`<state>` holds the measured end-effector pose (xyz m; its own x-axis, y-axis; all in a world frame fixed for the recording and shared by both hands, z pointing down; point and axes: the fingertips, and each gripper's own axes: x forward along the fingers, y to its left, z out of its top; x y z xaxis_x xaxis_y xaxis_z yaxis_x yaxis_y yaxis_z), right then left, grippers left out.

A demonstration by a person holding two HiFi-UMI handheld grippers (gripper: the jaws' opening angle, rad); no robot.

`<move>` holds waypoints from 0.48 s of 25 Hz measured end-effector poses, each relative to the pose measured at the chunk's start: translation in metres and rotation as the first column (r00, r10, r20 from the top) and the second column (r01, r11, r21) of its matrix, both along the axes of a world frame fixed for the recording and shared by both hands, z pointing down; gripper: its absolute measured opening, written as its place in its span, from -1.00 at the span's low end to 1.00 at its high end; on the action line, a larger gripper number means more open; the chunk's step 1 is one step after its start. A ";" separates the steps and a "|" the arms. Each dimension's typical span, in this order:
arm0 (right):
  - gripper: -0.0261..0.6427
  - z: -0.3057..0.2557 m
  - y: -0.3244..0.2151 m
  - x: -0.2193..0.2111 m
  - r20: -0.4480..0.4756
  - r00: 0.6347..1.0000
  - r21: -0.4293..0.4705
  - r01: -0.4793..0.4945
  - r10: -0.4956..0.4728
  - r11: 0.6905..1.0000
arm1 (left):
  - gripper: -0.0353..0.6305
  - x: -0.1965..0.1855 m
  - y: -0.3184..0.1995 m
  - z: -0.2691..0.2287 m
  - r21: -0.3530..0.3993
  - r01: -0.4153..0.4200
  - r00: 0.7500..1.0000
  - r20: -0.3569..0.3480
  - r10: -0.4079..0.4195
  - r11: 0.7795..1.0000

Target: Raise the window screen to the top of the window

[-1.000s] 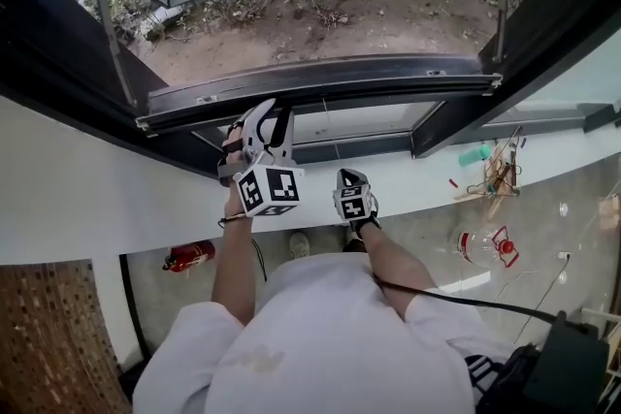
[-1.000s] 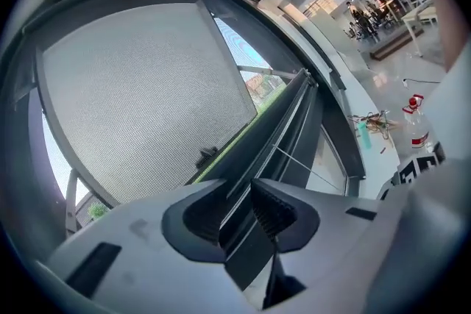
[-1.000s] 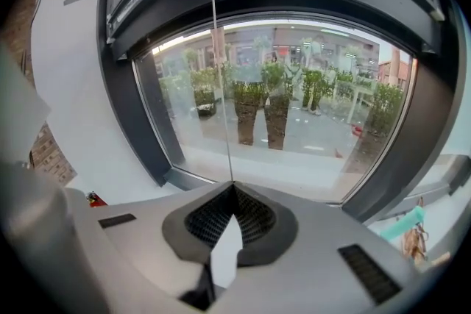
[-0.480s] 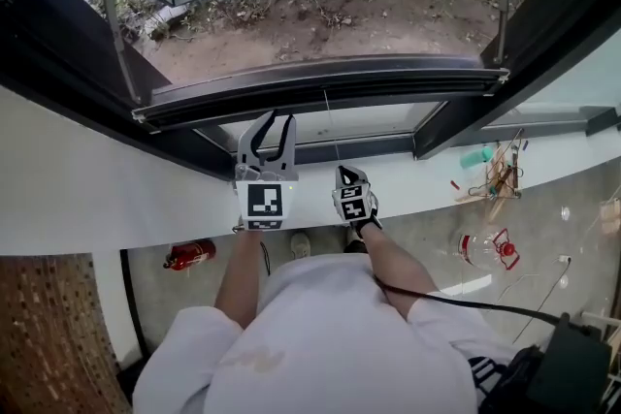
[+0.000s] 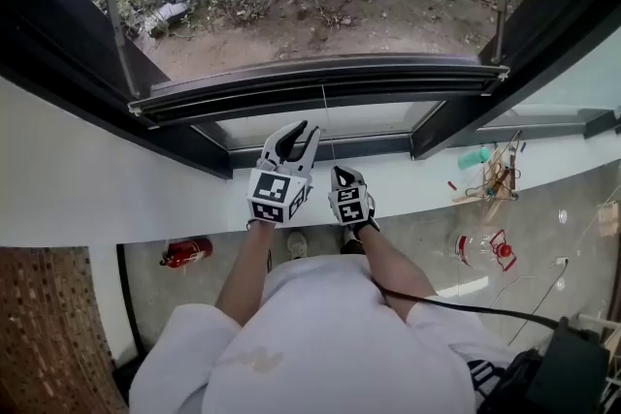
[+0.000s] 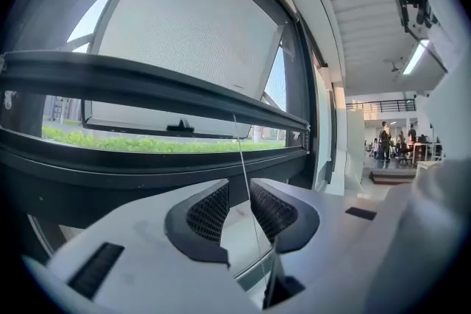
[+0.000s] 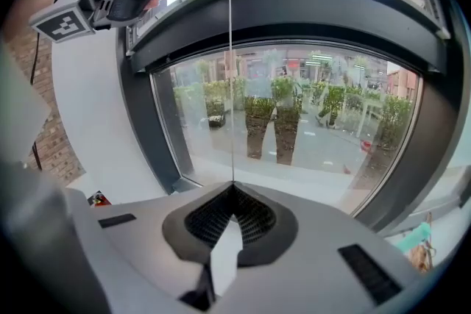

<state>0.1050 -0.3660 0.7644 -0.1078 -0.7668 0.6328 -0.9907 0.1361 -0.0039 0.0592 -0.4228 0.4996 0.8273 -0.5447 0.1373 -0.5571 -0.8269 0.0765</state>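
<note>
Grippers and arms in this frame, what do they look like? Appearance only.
White shells on left gripper and right gripper, black mesh-textured pads. Each carries a cube with black-and-white square markers. Person wears a white short-sleeved shirt. Black cable trails from the right arm.

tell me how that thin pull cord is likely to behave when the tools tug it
The cord is thread-thin, so probably limp and nearly weightless; it runs straight above the shut right tool, likely pulled taut. Being so fine, it may slip if gripped lightly. In the open left tool it hangs unpinched.
</note>
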 end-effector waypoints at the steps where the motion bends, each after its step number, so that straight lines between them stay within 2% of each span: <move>1: -0.92 -0.001 0.001 -0.001 -0.002 1.000 0.001 0.003 -0.003 1.000 | -0.63 0.004 -0.001 0.000 -0.012 -0.005 1.000 -0.006 0.005 1.000; 3: -0.92 -0.002 0.002 -0.001 -0.006 1.000 0.005 0.010 -0.010 1.000 | -0.63 0.012 -0.001 0.002 -0.028 -0.022 1.000 0.007 0.022 0.999; 7: -0.92 0.004 0.002 -0.001 -0.014 1.000 0.033 0.028 -0.027 0.999 | -0.63 0.032 0.001 0.013 -0.034 -0.080 0.990 0.111 0.084 0.996; 12: -0.92 -0.007 0.005 0.002 -0.006 1.000 0.039 0.010 -0.010 0.999 | -0.63 0.041 -0.001 0.020 -0.086 -0.065 0.992 0.106 0.074 0.994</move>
<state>0.1065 -0.3607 0.7577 -0.1122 -0.7898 0.6031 -0.9892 0.1462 0.0074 0.1001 -0.4236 0.5197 0.8402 -0.4696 0.2710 -0.5075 -0.8572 0.0881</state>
